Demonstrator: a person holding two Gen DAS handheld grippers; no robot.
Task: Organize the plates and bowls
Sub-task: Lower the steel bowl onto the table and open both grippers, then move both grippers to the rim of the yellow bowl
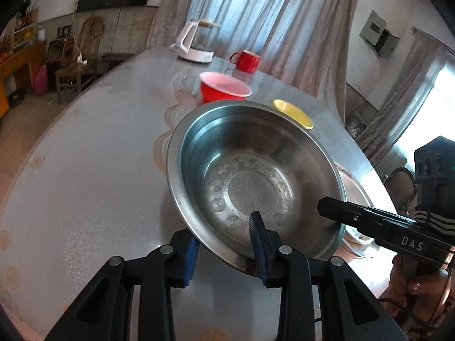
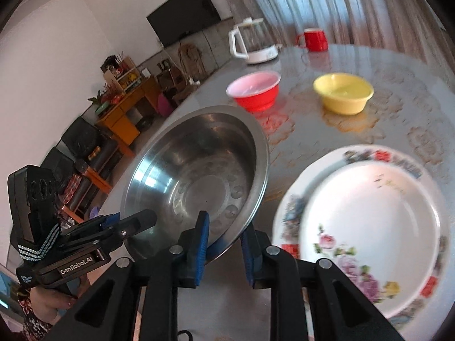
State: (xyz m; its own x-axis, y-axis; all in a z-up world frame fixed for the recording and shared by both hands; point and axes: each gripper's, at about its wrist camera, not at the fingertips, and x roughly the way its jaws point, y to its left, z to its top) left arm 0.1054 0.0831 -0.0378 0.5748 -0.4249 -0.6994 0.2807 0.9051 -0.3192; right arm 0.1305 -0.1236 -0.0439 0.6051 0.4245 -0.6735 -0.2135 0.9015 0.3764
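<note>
Gripping opposite sides of a round stainless-steel bowl (image 1: 250,176), with left gripper (image 1: 226,248) and right gripper (image 2: 224,244) each straddling the thin rolled rim, one ribbed blue pad inside the bowl and one outside. Jaws set narrowly apart on both tools; whether the pads press the metal or merely bracket it cannot be told for sure, though the bowl sits tilted above the table (image 1: 93,176), carried between them. Showing a dull, scuffed interior with a ring of stamped circular dimples around a flat centre. Hanging just beside a wide white ceramic plate (image 2: 366,221) with a scalloped edge and printed flowers, a smaller plain white dish nested in it. Farther back on the glossy grey tabletop, patterned with faint orange lace-like medallions: a red plastic bowl (image 2: 256,92) with a pale pink inside, a squat yellow bowl (image 2: 344,92), a red enamel mug (image 2: 312,39) with a loop handle, and a clear glass kettle (image 2: 253,44) on a white base. Seen at the frame edges: matte black angular gripper bodies, one lettered, and a hand (image 2: 54,304) around a grip. Sheer pleated curtains (image 1: 256,14) behind.
</note>
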